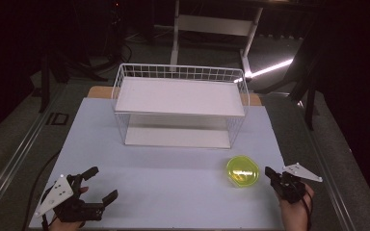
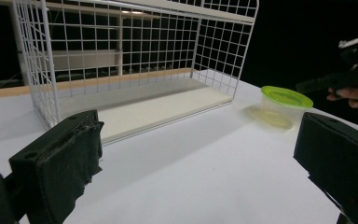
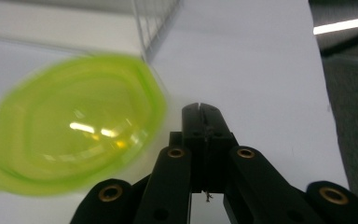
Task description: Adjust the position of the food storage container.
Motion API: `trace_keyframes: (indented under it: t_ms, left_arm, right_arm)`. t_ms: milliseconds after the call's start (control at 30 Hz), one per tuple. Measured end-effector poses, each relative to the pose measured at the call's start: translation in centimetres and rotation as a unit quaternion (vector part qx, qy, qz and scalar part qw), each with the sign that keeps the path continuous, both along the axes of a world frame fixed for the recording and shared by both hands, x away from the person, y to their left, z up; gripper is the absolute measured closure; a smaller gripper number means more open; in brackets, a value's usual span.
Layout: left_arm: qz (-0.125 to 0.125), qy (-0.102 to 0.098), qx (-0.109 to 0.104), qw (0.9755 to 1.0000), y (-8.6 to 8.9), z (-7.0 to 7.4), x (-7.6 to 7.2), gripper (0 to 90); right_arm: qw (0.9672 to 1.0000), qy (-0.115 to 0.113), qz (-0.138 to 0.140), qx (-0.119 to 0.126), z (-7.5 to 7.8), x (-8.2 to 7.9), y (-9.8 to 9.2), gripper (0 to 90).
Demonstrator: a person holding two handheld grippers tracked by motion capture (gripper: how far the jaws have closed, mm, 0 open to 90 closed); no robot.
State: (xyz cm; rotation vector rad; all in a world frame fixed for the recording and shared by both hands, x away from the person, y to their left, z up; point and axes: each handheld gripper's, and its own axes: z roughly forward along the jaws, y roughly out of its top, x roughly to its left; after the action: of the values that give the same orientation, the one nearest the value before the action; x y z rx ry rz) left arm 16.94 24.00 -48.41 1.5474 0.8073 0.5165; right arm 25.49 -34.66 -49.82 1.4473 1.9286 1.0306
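A clear round tub with a lime-green lid (image 1: 243, 171) stands on the white table at the front right, in front of the rack's right corner. In the right gripper view the tub (image 3: 70, 126) is close and blurred, just left of my right gripper (image 3: 200, 108), whose jaws are shut with nothing between them. In the high view that right gripper (image 1: 270, 173) sits a short way right of the tub, apart from it. My left gripper (image 1: 101, 183) rests at the front left, wide open and empty; its pads (image 2: 65, 158) frame the tub (image 2: 283, 106) far off.
A white wire rack (image 1: 179, 106) with a top shelf and a bottom shelf stands mid-table, its open side facing me. The table's (image 1: 173, 192) edges drop to a dark floor. A white desk frame (image 1: 217, 24) stands beyond.
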Motion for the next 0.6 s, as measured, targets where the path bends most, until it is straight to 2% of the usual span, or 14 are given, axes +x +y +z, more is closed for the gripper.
trace_keyframes:
  t_ms: [67, 233, 300, 400, 600]
  left_arm:
    - [0.001, -0.001, 0.0, 1.0, 0.0, 0.0, 0.0, 1.7]
    - [-0.001, 0.0, 0.001, 1.0, -0.1, 0.0, 0.1, 1.7]
    - [-0.002, 0.0, 0.001, 1.0, -0.2, 0.0, 0.1, 1.7]
    - [-0.002, -0.001, 0.002, 1.0, -0.1, 0.0, 0.0, 1.7]
    - [-0.001, 0.0, 0.0, 1.0, -0.1, 0.0, 0.1, 1.7]
  right_arm:
    - [0.9999, 0.014, 0.003, 0.008, -0.7, 0.1, 0.0, 89.9]
    - [0.9992, 0.036, 0.018, 0.0, -2.1, 0.5, 0.6, 90.0]
    - [0.9987, 0.045, 0.022, 0.007, -2.6, 0.6, 0.8, 90.0]
    - [0.998, 0.051, 0.037, 0.007, -2.8, 0.5, 1.5, 90.0]
    - [0.9963, 0.06, 0.055, 0.027, -2.8, 0.5, 2.3, 90.0]
